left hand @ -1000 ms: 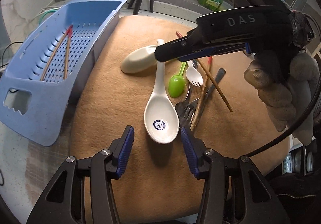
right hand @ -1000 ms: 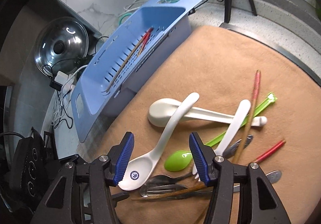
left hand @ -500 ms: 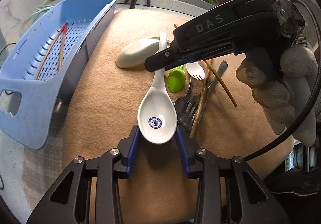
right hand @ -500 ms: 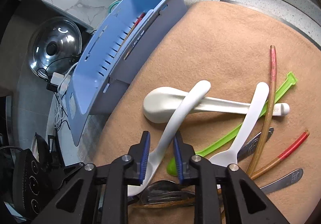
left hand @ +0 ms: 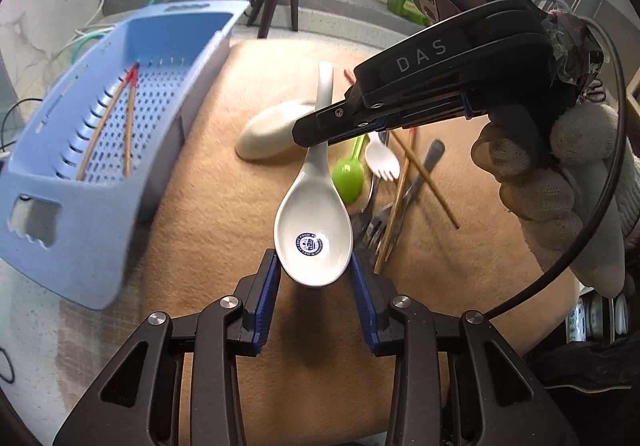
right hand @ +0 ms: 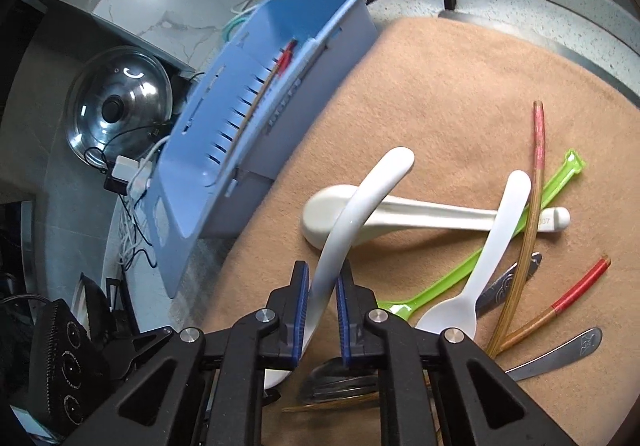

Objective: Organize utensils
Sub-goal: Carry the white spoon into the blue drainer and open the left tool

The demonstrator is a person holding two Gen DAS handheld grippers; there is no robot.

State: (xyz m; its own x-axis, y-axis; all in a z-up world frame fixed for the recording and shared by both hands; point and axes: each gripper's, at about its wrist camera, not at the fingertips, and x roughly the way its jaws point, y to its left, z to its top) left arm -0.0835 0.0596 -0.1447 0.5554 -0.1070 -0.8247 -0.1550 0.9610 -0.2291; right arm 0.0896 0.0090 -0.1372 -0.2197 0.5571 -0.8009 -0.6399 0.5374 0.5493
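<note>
Since prior frame both grippers closed in: L view, left gripper [left hand: 313, 272] angled down, clamping glossy ceramic spoon [left hand: 314, 234] bowl over fuzzy tan mat [left hand: 208, 214]; R view, right gripper [right hand: 322, 292] pinching its curved handle.

Both my pictures are bright and clear in the middle. Light comes from above, and a white glow shows at the very top of my left view. The white spoon [left hand: 313, 230] drops a dark, soft shadow on the tan cloth [left hand: 208, 214], close to my jaws. The blue basket [left hand: 76, 182] looks smeared along its near edge. The shiny pot lid [right hand: 116, 102] has small bright spots of glare. Everything bends round near the edges, and the corners go black.
</note>
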